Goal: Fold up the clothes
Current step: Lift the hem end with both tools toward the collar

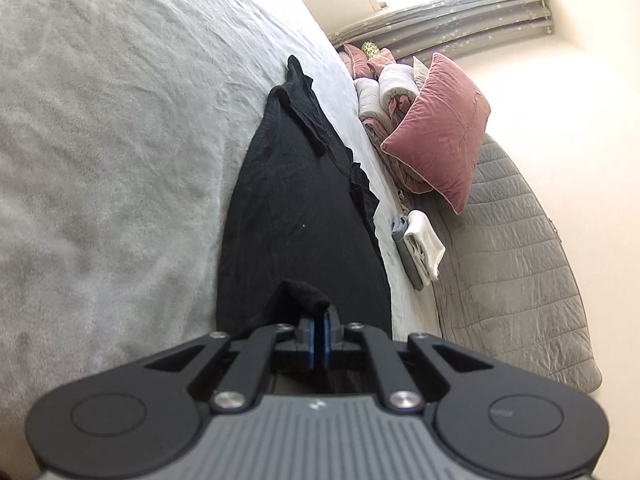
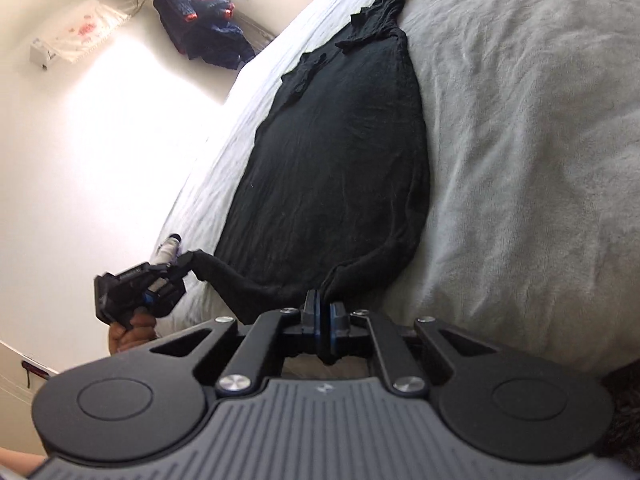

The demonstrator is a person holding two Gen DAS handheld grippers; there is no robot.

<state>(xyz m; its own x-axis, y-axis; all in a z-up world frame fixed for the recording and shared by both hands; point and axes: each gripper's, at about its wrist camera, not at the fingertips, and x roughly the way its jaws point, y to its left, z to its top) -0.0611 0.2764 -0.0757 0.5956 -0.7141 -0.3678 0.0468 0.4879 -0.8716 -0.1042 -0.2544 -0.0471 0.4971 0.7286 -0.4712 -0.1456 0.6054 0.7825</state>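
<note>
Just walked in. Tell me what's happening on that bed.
A person is folding a black garment that lies spread on a grey blanket, working with a handheld gripper in each hand. The left gripper is shut on one near corner of the cloth, and the right gripper is shut on the other, with the near hem strung between them. Both corners are pinched near the bed's edge; no fold-over has been made yet.

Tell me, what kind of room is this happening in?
Most likely a bedroom: a black garment lies spread on a bed's grey blanket, a pink velvet pillow leans on rolled bedding, and a curtained window sits behind.
</note>
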